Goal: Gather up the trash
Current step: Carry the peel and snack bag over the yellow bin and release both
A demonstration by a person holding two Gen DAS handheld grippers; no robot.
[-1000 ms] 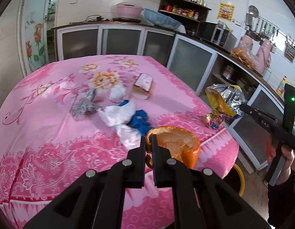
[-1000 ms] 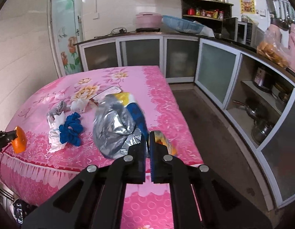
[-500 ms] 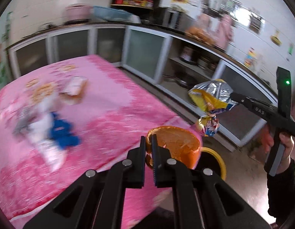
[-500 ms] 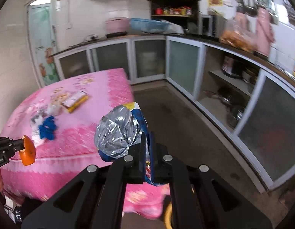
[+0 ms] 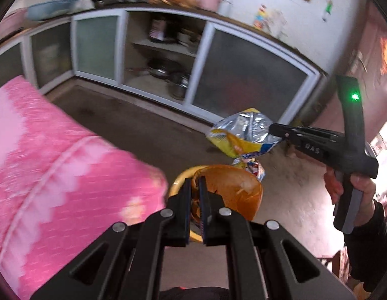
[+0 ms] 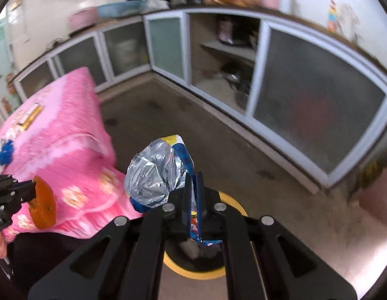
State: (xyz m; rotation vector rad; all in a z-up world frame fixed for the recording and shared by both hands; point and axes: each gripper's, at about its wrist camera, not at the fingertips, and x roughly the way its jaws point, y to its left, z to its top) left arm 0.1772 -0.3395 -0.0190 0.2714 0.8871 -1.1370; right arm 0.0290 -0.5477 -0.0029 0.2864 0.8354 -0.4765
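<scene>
We held the left gripper [image 5: 196, 190] with its two fingers pinched tight on the rim of an orange peel [image 5: 233, 190], a hollow half shell whose pale inside faced us in the left wrist view. In the right wrist view the same peel [image 6: 43, 202] showed at the far left, edge-on, at the tip of the left gripper [image 6: 31, 192], in front of the hanging edge of the pink tablecloth [image 6: 66, 135].

The right gripper [image 6: 192, 187] was clamped shut on a crumpled snack bag [image 6: 156, 175], silver inside and yellow and blue outside, which stood up and to the left of the fingers. From the left wrist view we saw that bag [image 5: 243, 135] hanging at the tip of the right gripper [image 5: 273, 131], above and just beyond the peel, with our right hand [image 5: 353, 190] wrapped around the handle and a green light lit on the upright part.

Below both grippers stood a bin with a yellow rim [image 6: 233, 202] on the grey floor, beside the corner of the table. Its dark inside held some pale scraps. In the left wrist view only a slice of that yellow rim [image 5: 179, 178] showed, behind the peel.

A blue crumpled thing [image 6: 5, 151] and a flat packet [image 6: 31, 116] lay on the tablecloth [image 5: 56, 170], blurred. Cabinets with frosted doors [image 6: 313, 115] ran along the wall.
</scene>
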